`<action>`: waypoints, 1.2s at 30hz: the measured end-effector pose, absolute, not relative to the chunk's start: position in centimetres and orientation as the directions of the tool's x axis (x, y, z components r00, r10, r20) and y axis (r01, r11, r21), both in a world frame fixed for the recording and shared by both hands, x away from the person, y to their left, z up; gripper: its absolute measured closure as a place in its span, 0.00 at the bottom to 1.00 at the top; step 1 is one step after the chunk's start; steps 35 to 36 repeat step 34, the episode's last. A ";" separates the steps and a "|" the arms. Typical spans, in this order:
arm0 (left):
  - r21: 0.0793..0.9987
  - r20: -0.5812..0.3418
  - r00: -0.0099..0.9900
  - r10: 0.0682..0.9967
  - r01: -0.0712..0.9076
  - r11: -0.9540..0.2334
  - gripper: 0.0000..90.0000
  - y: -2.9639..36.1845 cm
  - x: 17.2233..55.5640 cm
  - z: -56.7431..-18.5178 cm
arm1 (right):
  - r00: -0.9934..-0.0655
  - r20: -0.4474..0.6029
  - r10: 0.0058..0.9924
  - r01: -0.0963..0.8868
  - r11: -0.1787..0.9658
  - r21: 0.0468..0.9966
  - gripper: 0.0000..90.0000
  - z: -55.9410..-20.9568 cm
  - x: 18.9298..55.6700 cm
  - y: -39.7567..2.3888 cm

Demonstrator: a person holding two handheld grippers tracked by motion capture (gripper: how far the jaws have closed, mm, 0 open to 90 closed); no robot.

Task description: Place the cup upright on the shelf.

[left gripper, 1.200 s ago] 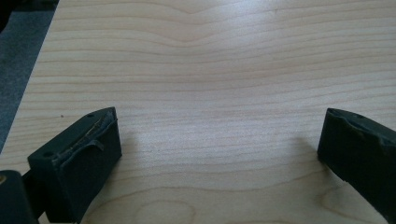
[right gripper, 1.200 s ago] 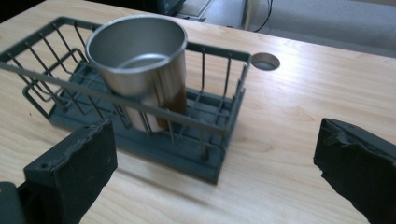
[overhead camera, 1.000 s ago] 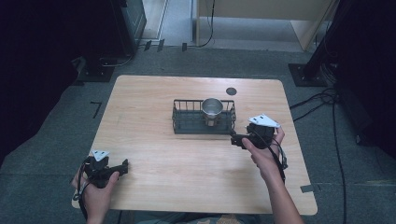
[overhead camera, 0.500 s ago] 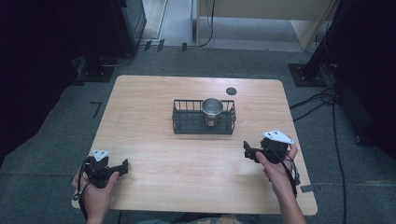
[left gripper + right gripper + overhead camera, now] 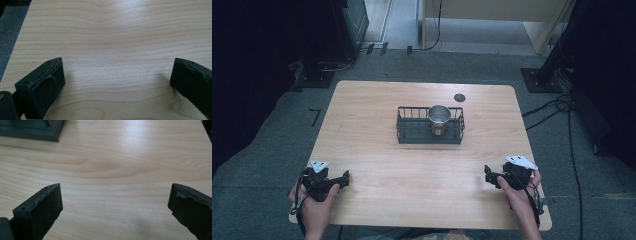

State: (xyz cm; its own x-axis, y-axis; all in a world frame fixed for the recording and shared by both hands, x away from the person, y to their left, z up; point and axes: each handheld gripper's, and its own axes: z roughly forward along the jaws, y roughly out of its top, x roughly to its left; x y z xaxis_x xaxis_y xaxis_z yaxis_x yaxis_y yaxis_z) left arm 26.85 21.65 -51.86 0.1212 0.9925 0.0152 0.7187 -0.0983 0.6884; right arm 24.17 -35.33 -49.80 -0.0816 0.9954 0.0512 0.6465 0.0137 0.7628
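Wooden table (image 5: pixel 422 170) | left hand-held gripper (image 5: pixel 343 177) released | right hand-held gripper (image 5: pixel 488 172) released

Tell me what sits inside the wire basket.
A metal cup stands upright in the right half of the basket; the left half looks bare. The cup's own inside is too small to make out.

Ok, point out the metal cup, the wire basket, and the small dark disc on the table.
metal cup (image 5: pixel 439 118), high view, on its open rim.
wire basket (image 5: pixel 412 130), high view, on the bare floor of its left half.
small dark disc (image 5: pixel 459 97), high view, on its middle.
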 end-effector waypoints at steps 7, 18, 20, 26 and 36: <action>0.689 0.015 0.121 0.993 0.719 -0.098 0.00 21.7 26.8 -51.9 | -0.044 0.041 0.998 0.677 0.000 0.736 0.00 -51.2 22.7 -36.9; 0.688 0.015 0.121 0.993 0.719 -0.098 0.00 21.6 26.8 -51.9 | 0.013 0.032 0.999 0.702 -0.032 0.711 0.00 -52.6 21.3 -39.1; 0.688 0.014 0.120 0.993 0.719 -0.097 0.00 21.6 26.8 -51.9 | 0.019 0.030 0.999 0.706 -0.035 0.707 0.00 -52.7 21.1 -39.3; 0.688 0.015 0.121 0.993 0.719 -0.098 0.00 21.6 26.8 -51.9 | 0.034 0.033 0.999 0.700 -0.047 0.713 0.00 -52.9 20.1 -39.7; 0.688 0.015 0.121 0.993 0.719 -0.098 0.00 21.7 26.8 -51.9 | 0.021 0.031 0.999 0.700 -0.037 0.713 0.00 -52.9 20.0 -39.8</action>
